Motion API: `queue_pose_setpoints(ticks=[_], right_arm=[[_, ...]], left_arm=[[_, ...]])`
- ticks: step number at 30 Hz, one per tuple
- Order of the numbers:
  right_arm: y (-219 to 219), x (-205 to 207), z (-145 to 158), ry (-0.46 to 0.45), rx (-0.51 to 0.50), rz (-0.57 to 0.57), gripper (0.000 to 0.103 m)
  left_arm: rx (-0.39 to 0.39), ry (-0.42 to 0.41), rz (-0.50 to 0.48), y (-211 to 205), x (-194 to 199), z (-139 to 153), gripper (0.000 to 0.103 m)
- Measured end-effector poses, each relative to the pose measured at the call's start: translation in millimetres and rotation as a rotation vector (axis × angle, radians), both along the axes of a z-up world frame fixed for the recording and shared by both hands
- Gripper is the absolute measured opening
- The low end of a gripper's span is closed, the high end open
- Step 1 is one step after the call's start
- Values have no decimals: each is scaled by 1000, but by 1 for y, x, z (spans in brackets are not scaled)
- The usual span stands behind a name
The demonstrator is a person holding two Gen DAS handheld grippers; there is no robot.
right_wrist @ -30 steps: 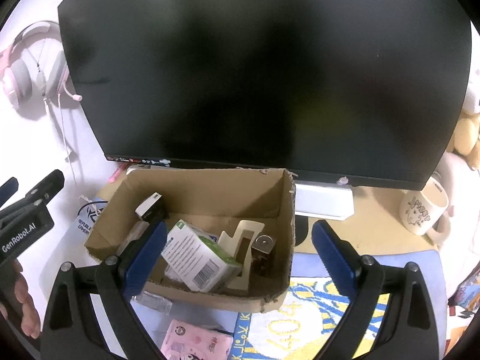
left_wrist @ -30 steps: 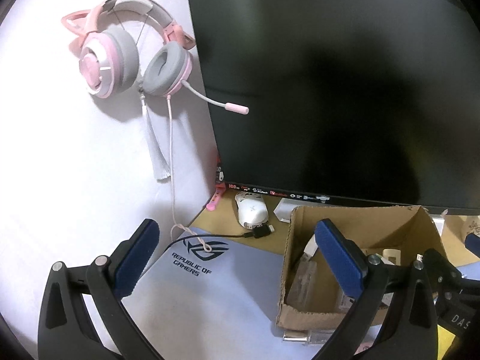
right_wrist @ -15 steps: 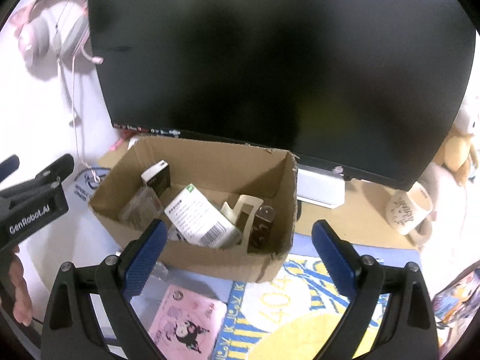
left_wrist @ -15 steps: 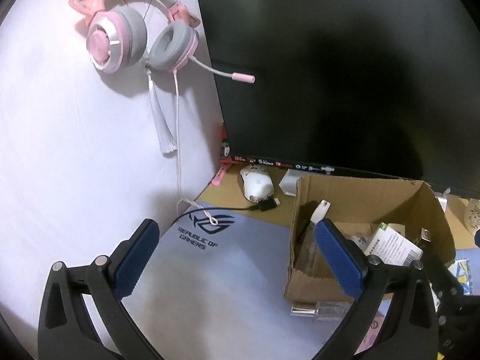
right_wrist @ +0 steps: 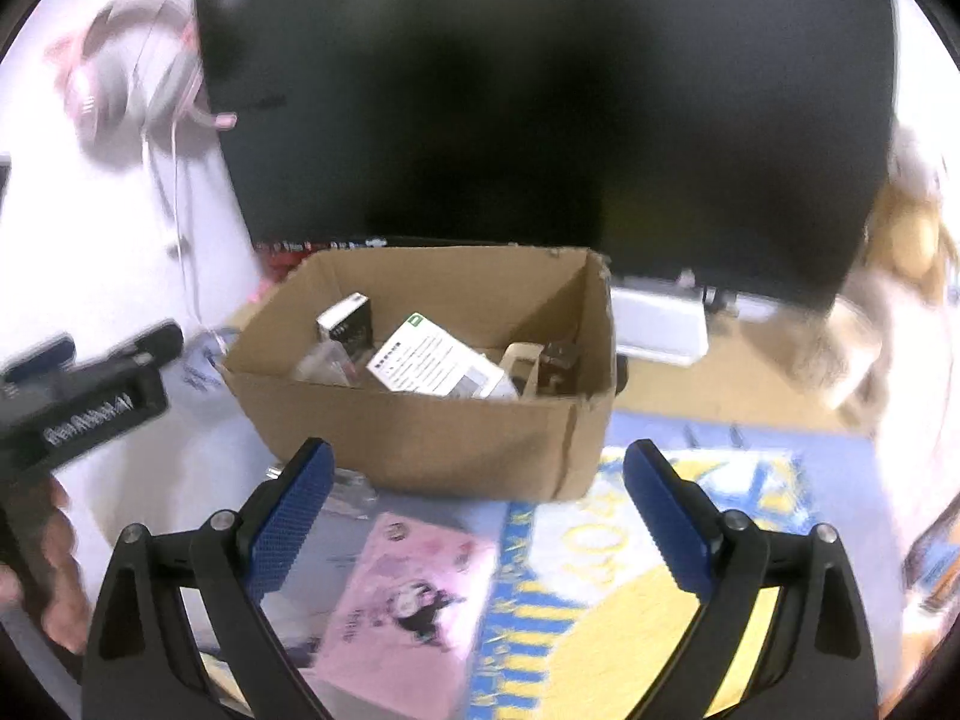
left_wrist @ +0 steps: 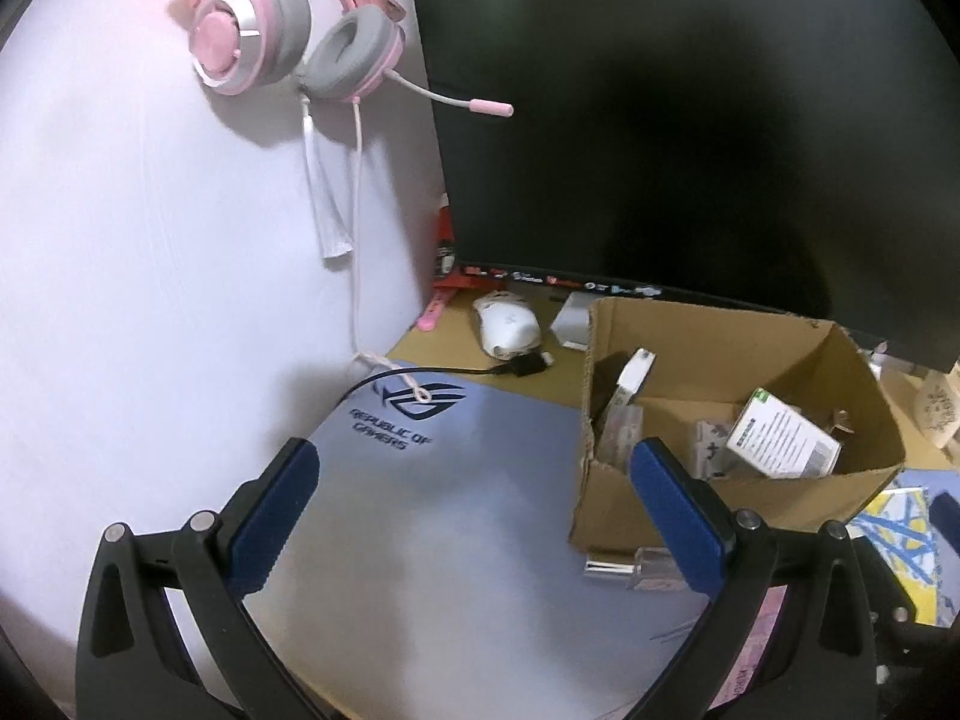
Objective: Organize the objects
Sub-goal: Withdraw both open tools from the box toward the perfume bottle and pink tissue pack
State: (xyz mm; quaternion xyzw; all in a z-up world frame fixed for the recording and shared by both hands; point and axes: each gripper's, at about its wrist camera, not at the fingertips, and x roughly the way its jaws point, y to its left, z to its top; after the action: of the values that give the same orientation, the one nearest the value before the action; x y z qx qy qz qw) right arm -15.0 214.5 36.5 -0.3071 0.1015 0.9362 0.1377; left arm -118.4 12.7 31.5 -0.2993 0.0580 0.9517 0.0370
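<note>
Left wrist view: left gripper spread wide, empty, above a grey mat printed "REPUBLIC OF GAMERS". Cardboard box just right of the fingers, white carton inside.

Right wrist view, blurred: right gripper released, empty. Cardboard box straight ahead; pink box between the fingers, writing unreadable.

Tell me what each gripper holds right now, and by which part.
Nothing. The left gripper and the right gripper are both open and empty, short of the cardboard box.
</note>
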Motion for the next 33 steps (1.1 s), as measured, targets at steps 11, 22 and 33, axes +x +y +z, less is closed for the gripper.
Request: queue_pose_setpoints(ticks=[11,22,33], right_arm=[[-4,1,-20,-37,6,-14,102],[-7,-9,-44,-122,89,-28,102],[-3,-16,-61,-168,28,-29,102]], left_arm=[[72,-34,-97,2,10,-25,103],[23,-100,-125,32,4,-51,103],[74,-141,-135,39,0,-67,103]])
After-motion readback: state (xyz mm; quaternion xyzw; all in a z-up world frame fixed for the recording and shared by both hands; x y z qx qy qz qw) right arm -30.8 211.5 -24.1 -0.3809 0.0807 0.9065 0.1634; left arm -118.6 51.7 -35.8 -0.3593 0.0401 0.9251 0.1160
